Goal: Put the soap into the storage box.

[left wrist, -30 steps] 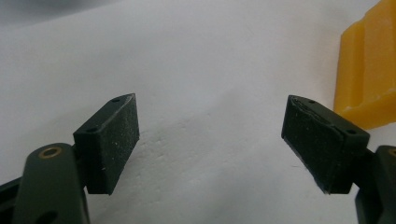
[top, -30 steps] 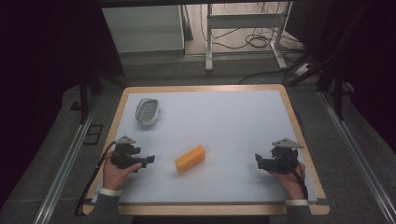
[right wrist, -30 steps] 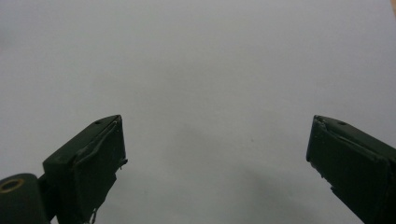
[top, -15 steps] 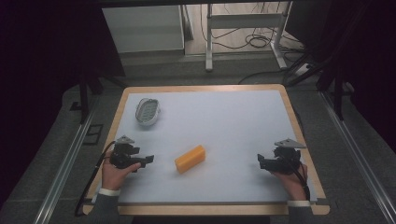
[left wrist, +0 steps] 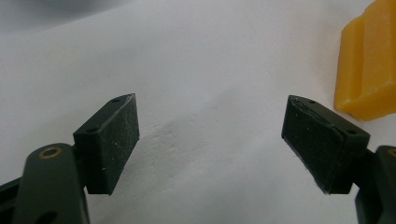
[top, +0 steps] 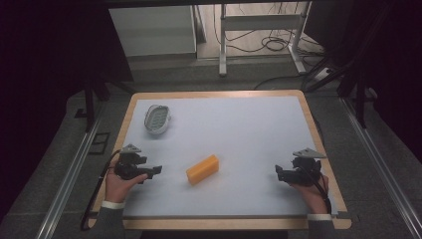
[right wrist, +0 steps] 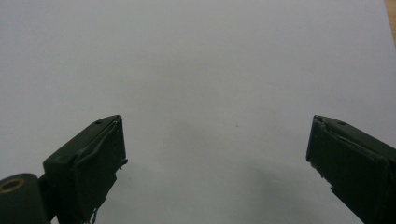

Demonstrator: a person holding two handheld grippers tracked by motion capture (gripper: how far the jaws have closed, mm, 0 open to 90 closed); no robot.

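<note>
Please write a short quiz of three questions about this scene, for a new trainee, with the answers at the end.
1. True or false: the left gripper holds the orange block.
2. Which gripper is nearer to the block? A) left B) right
3. What lies near the far left corner of the table?

Key:
1. False. In the left gripper view its jaws stand open on bare table, with the block off to one side.
2. A. The block lies left of the table's middle.
3. A grey oval dish; what it is exactly is hard to tell.
</note>
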